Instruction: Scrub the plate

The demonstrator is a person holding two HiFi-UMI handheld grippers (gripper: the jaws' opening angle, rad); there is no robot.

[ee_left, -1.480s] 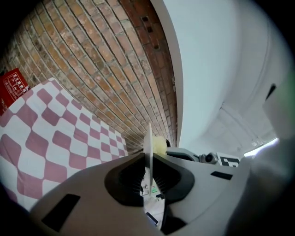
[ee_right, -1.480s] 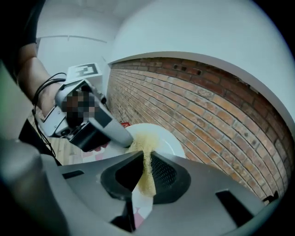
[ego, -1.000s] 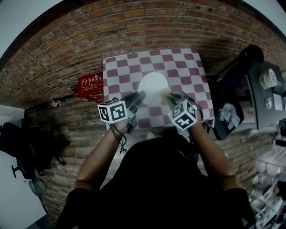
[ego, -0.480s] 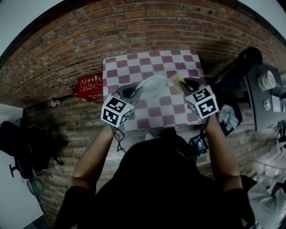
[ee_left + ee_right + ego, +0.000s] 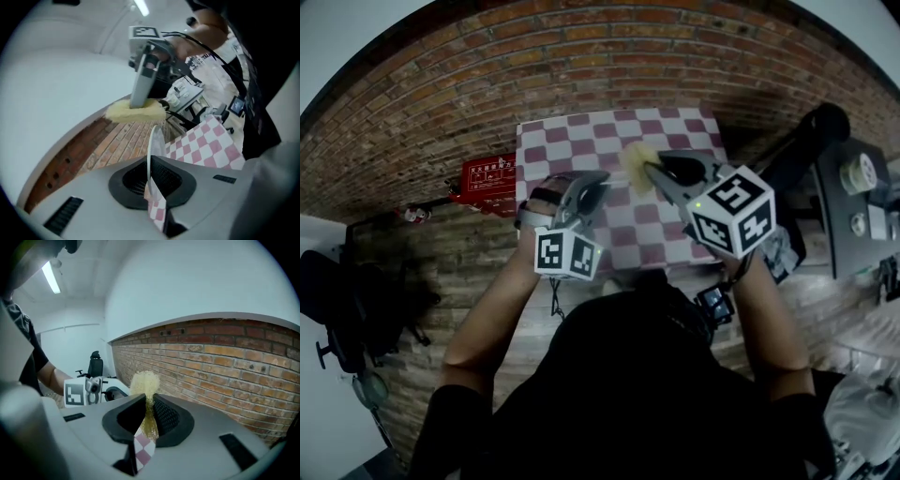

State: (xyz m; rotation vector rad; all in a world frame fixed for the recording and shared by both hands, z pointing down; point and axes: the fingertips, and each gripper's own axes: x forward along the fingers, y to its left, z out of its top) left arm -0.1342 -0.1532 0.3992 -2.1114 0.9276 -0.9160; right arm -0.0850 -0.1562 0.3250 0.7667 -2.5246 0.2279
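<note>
In the left gripper view a white plate [image 5: 153, 140] stands on edge, and my left gripper [image 5: 151, 174] is shut on its rim. Just beyond the plate's far rim, a little apart from it, is a yellow scrubber [image 5: 134, 111], pinched by my right gripper [image 5: 140, 101], which comes in from above. The right gripper view shows the scrubber [image 5: 145, 382] sticking out between the jaws of the right gripper [image 5: 148, 417], which is shut on it. In the head view the left gripper [image 5: 586, 192] and right gripper [image 5: 649, 167] hang above the checked table, with the scrubber [image 5: 636, 157] between them. The plate is hard to make out there.
The red and white checked tablecloth [image 5: 619, 127] covers a small table on a brick floor. A red box [image 5: 487, 178] lies on the floor to the table's left. A black stand [image 5: 806, 141] and cluttered shelves [image 5: 867, 187] are on the right.
The plate lay flat on the cloth with both grippers at it. The left gripper has since lifted it and turned it on edge. The right gripper has risen with the scrubber.
</note>
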